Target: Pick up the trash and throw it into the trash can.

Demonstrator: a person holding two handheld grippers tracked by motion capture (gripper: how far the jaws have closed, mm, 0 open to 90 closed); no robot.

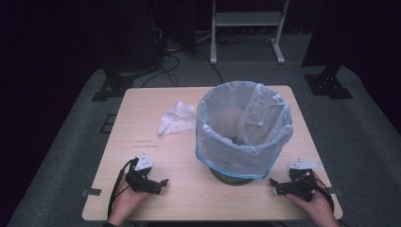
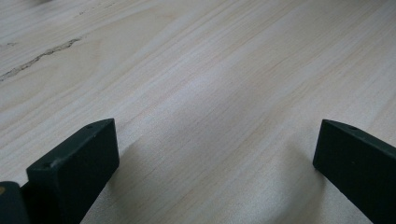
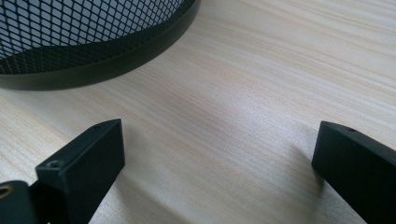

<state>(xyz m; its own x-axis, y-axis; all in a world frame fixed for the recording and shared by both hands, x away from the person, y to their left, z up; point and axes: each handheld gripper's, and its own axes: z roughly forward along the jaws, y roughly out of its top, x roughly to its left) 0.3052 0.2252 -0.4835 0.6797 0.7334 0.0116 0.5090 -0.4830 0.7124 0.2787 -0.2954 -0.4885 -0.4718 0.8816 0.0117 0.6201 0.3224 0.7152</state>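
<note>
A black mesh bin [image 1: 234, 176] lined with a clear, blue-edged plastic bag [image 1: 243, 126] stands on the wooden table [image 1: 156, 156], right of centre. A crumpled white tissue [image 1: 177, 118] lies left of it. My left gripper [image 1: 163, 183] rests near the front left edge, open, with bare wood [image 2: 215, 135] between its jaws. At the front right my right gripper [image 1: 273, 183] lies open too, jaws wide over bare wood, and the bin's mesh base [image 3: 88, 42] stands just beyond them.
Dark carpet surrounds the table. A white metal stand [image 1: 246, 28] and black stand feet [image 1: 111, 85] with cables sit beyond the far edge. Another black foot [image 1: 328, 82] is at the far right.
</note>
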